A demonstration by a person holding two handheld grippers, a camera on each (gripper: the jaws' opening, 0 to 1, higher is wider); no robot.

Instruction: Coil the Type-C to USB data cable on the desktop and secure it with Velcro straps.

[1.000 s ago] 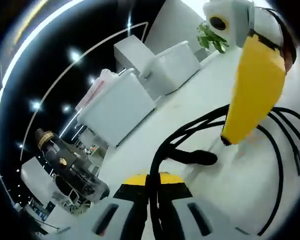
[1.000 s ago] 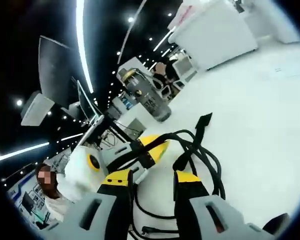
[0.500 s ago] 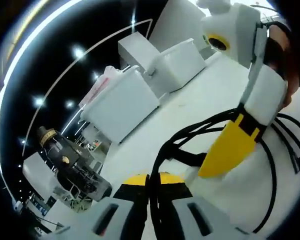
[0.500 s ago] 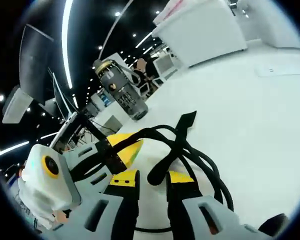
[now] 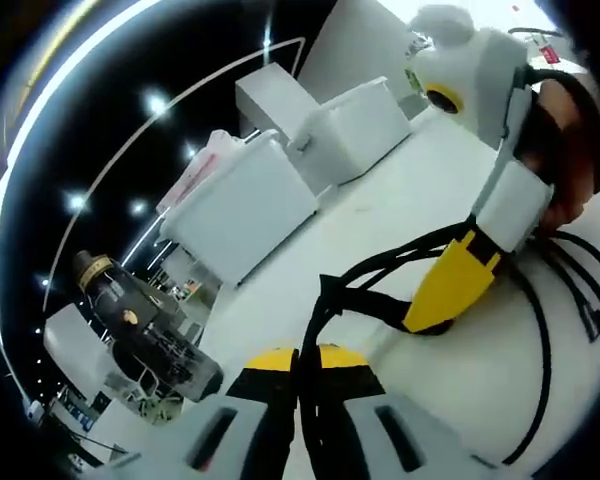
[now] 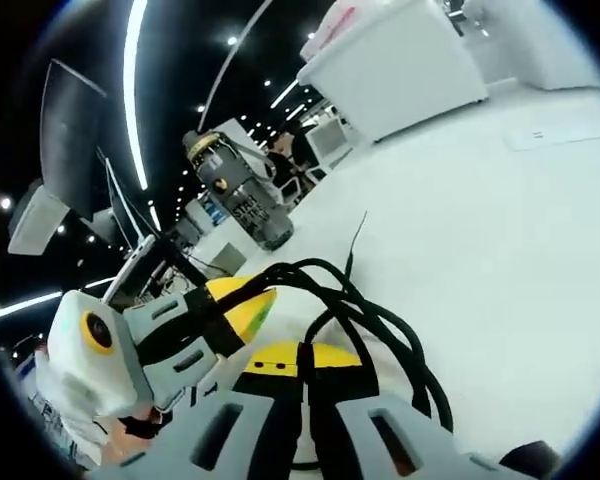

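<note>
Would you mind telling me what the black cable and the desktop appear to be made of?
Cable: looks like rubber or soft plastic sheathing, matte black, since it bends in smooth loops with little glare.
Desktop: a smooth white surface, possibly laminate or painted board; it shows a faint sheen and no grain.

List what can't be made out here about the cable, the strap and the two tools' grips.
- Velcro strap: in the left gripper view, the right tool covers its far end; whether it is fastened cannot be told.
- Cable: in the right gripper view, its lower loops are cut off behind the right tool; the loop count is unclear.
- Cable connectors: too small and blurred at the left gripper view's right edge.
- Left tool: shut, with black strands between its tips; how many is unclear.
</note>
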